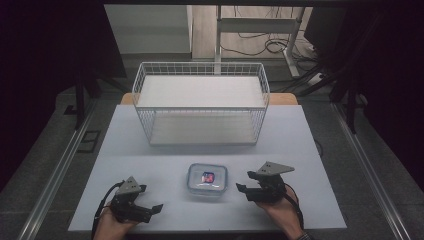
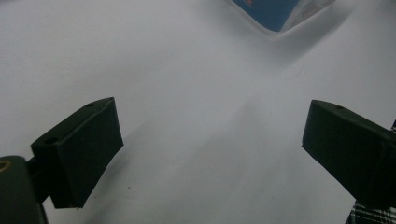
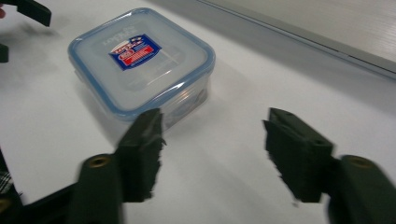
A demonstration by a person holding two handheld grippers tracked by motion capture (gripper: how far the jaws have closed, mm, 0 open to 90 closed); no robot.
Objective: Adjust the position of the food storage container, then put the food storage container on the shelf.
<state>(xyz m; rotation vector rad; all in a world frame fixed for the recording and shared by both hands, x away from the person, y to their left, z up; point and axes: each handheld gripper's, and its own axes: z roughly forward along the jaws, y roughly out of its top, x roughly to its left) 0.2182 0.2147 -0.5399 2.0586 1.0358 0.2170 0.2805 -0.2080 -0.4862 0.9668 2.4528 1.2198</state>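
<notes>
Container (image 1: pixel 207 179) between open grippers, bare table (image 1: pixel 165 150) around.

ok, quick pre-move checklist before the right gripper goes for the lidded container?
1. Right gripper open, nothing between the jaws: ok.
2. Lidded container flat on the table, lid seated all round: ok from the right gripper view; the latches cannot be told.
3. Right gripper lined up on the container: not ok, it sits off to one side with the container ahead of one jaw.
4. Left gripper open and apart from the container: ok.
5. Wire basket upright behind the container, nothing in it: ok.
</notes>
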